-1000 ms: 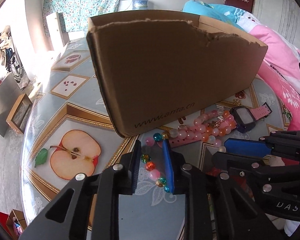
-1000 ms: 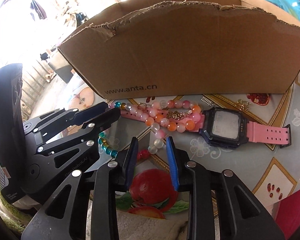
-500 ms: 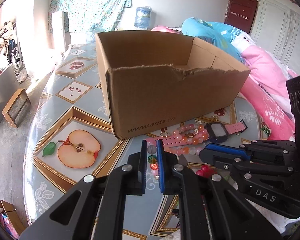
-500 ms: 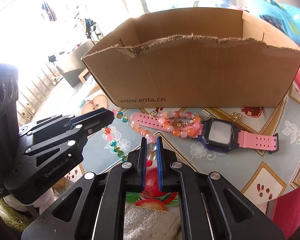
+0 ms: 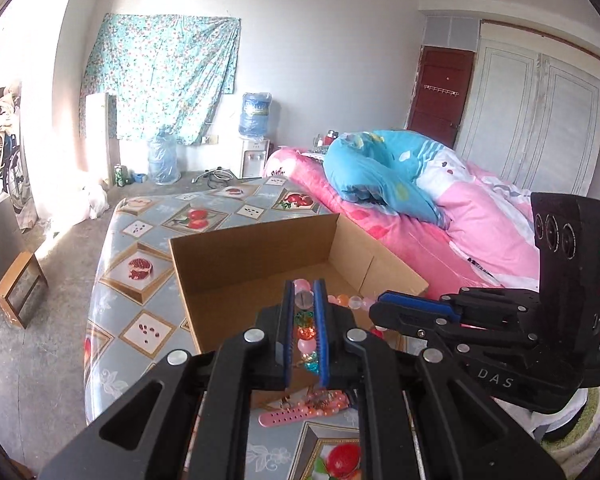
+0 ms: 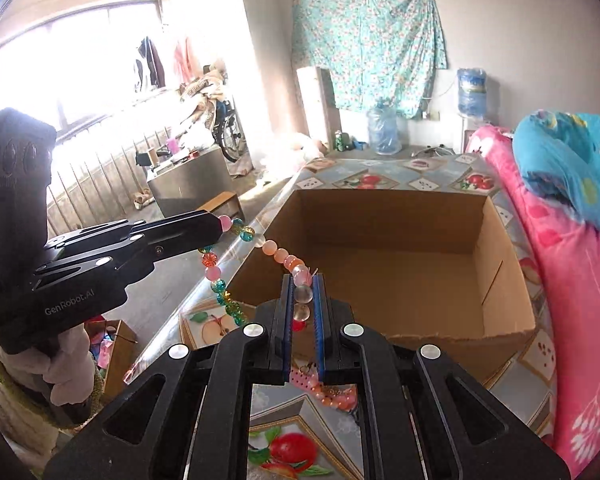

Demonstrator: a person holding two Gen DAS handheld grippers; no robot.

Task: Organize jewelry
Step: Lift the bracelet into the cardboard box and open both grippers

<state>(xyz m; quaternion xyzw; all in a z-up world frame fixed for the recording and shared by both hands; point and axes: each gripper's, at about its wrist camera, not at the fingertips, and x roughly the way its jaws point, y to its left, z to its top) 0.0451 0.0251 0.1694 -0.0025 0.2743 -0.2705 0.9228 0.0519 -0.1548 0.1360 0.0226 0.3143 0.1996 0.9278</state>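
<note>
A string of pink, orange, clear and teal beads, the bead necklace (image 6: 278, 254), hangs in the air between my two grippers. My left gripper (image 5: 305, 294) is shut on one end of it, with beads (image 5: 305, 332) showing between its blue pads. My right gripper (image 6: 302, 286) is shut on the other end. Both are held above the near wall of the open cardboard box (image 6: 404, 256), whose inside looks empty. Below, on the table, lie a pink watch strap (image 5: 288, 418) and more pink and orange beads (image 6: 334, 394).
The box stands on a table with a fruit-patterned cover (image 5: 140, 268). A bed with pink and blue bedding (image 5: 440, 200) runs along the table's right side. Bare floor (image 5: 28, 320) lies beyond the table's left edge.
Both grippers closed on the bead necklace on the table and rose with it. The box's inside has come into view from above.
</note>
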